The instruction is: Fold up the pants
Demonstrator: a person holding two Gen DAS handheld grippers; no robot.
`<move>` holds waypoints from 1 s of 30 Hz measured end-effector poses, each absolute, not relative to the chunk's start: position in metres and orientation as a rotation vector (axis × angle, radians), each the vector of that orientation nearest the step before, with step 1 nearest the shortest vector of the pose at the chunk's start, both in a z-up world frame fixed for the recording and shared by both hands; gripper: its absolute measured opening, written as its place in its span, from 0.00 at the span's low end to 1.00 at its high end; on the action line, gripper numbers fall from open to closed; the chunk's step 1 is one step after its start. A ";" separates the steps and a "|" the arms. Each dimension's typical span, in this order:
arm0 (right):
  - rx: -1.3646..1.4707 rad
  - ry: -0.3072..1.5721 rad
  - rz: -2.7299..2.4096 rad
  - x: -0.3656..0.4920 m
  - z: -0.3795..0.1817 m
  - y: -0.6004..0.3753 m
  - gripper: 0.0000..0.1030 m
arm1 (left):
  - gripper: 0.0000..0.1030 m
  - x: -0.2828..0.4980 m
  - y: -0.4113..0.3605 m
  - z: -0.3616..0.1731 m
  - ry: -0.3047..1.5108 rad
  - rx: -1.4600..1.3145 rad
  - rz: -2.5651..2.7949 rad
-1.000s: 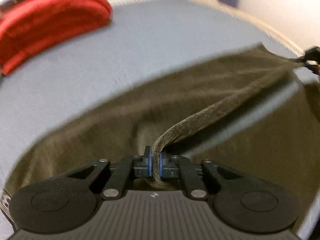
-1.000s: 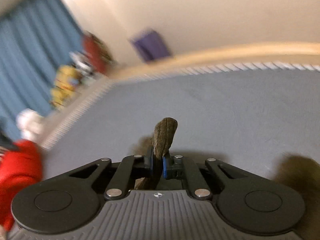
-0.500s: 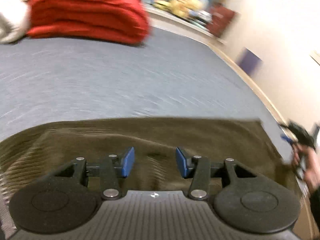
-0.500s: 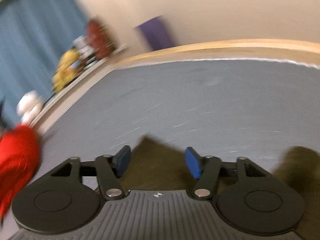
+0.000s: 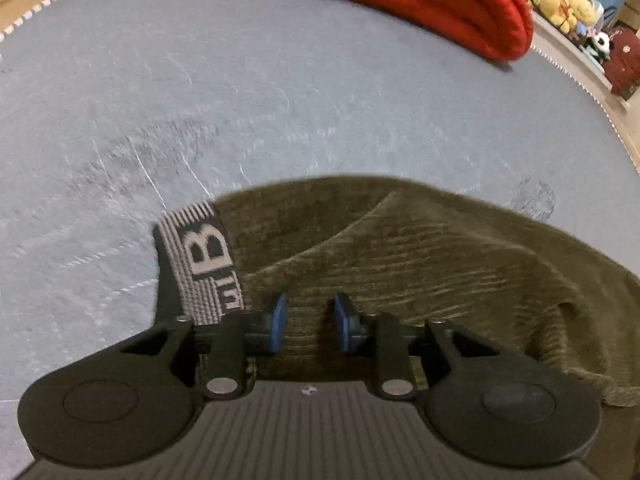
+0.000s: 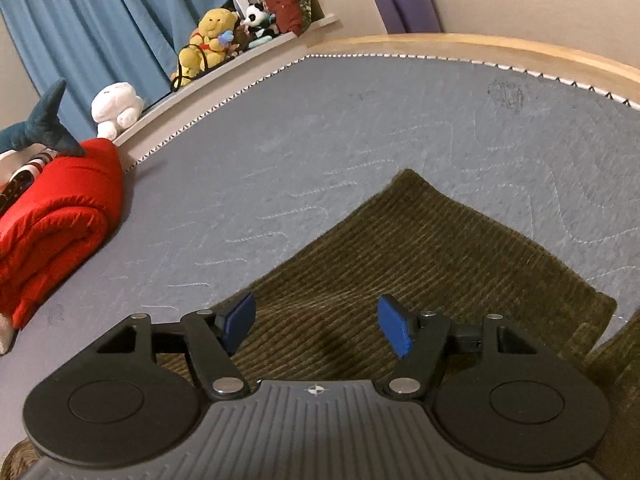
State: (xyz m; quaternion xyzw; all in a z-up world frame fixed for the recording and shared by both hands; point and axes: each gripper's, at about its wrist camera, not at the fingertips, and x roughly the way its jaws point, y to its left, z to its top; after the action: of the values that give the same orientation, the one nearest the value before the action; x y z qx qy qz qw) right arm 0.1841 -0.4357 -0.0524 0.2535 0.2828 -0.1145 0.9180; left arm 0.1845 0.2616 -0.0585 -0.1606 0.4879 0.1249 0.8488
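I see olive ribbed corduroy pants (image 5: 400,256) lying low in frame on the grey quilted bed (image 5: 280,92); my left gripper (image 5: 308,322) has fingers narrowly parted, my right gripper (image 6: 316,326) wide, both empty.

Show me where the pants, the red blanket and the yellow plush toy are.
pants (image 6: 420,248): right wrist view, ribbed top layer of the fabric.
red blanket (image 6: 60,216): right wrist view, folded front side.
yellow plush toy (image 6: 208,36): right wrist view, its body on the ledge.
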 end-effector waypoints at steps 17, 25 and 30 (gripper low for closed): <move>0.340 0.376 -0.093 0.069 0.090 -0.324 0.90 | 0.48 0.095 0.201 0.033 0.835 -0.245 0.121; 0.193 0.373 0.133 -0.015 0.123 -0.245 0.95 | 0.51 0.038 0.187 0.057 0.795 -0.271 0.064; 0.124 0.366 0.241 -0.051 0.121 -0.220 0.99 | 0.56 0.001 0.169 0.050 0.822 -0.153 -0.001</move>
State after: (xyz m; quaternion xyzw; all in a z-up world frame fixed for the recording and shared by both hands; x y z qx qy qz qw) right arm -0.0508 -0.2203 0.1209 0.0616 0.1816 0.1195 0.9741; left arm 0.0007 0.1687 0.0504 -0.0743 0.3991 -0.0004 0.9139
